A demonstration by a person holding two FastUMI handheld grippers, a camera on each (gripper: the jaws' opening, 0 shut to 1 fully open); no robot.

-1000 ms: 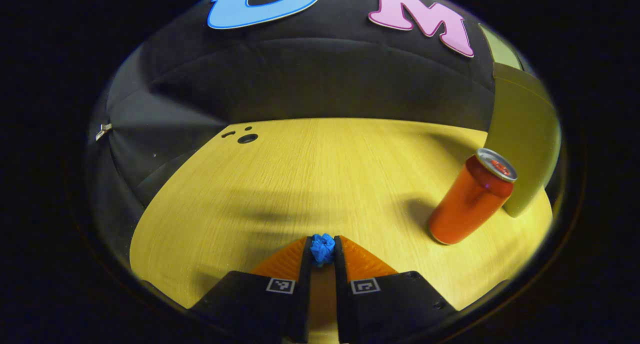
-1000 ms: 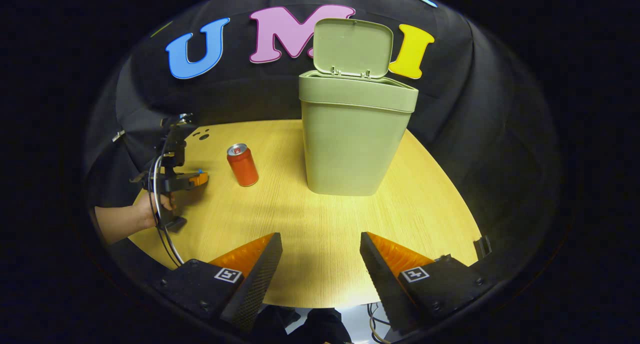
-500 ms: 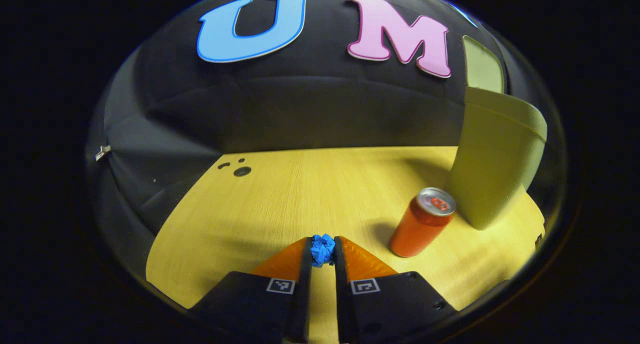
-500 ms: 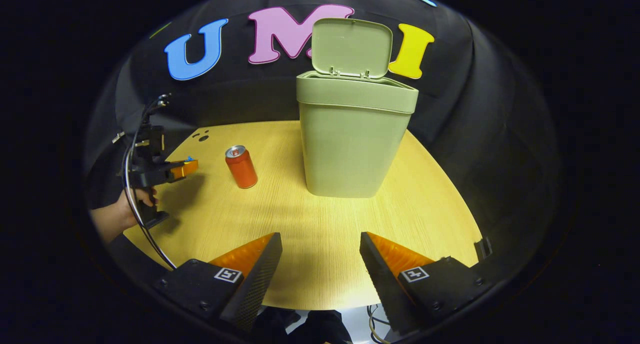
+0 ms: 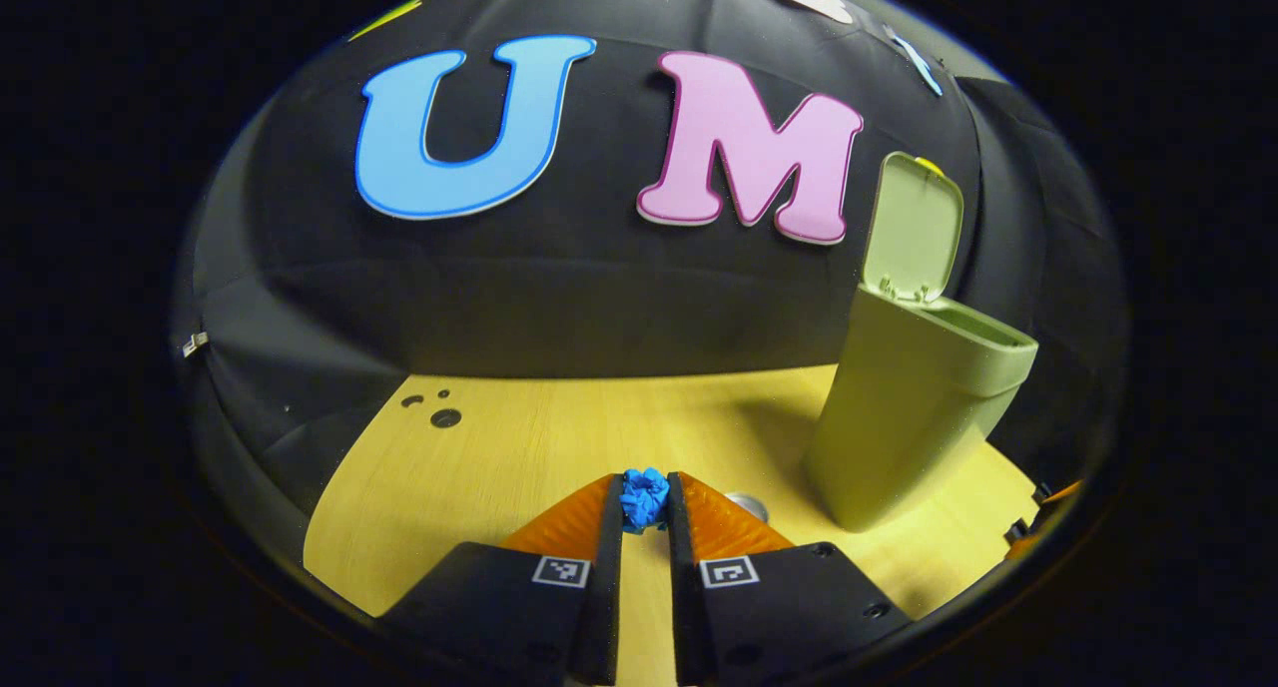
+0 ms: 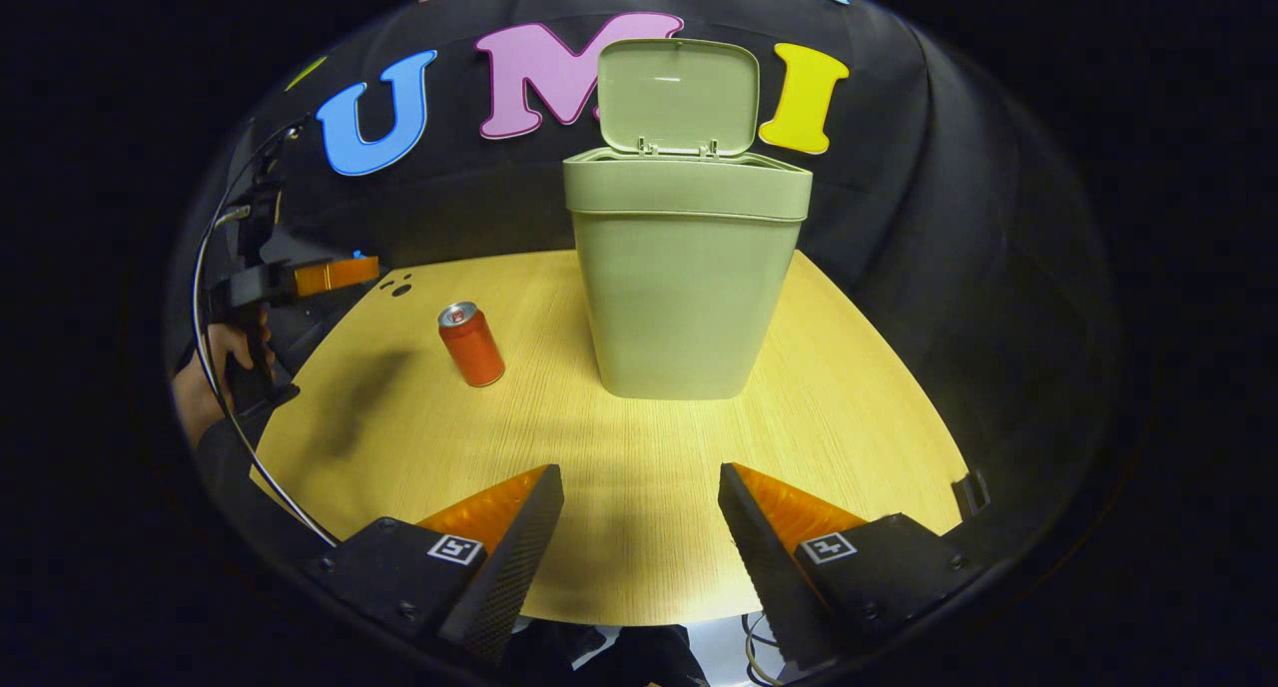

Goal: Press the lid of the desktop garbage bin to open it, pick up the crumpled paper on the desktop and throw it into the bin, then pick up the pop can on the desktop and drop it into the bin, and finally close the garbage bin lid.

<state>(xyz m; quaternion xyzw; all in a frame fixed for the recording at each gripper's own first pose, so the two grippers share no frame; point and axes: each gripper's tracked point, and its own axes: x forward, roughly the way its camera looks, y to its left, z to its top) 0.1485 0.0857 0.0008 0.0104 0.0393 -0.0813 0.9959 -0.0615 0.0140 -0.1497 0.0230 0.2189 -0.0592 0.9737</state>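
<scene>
Crumpled paper [image 5: 644, 498]: small blue wad pinched between the two fingertips of the left gripper [image 5: 644, 507], held up off the table.
Left gripper: jaws narrow, both fingers pressing on the wad; in the right gripper view it hangs at the far left [image 6: 334, 273], raised above the table edge, held by a hand [image 6: 215, 372].
Garbage bin [image 6: 684, 278]: pale green, stands upright on the wooden table [image 6: 849, 407], toward the back.
Lid [image 6: 677, 96]: swung up on its rear hinge, bin mouth open.
Pop can [image 6: 470, 344]: red, upright on the table, left of the bin and apart from it.
Right gripper [image 6: 639, 527]: jaws wide apart with nothing between them, low over the near table edge, facing the bin.
</scene>
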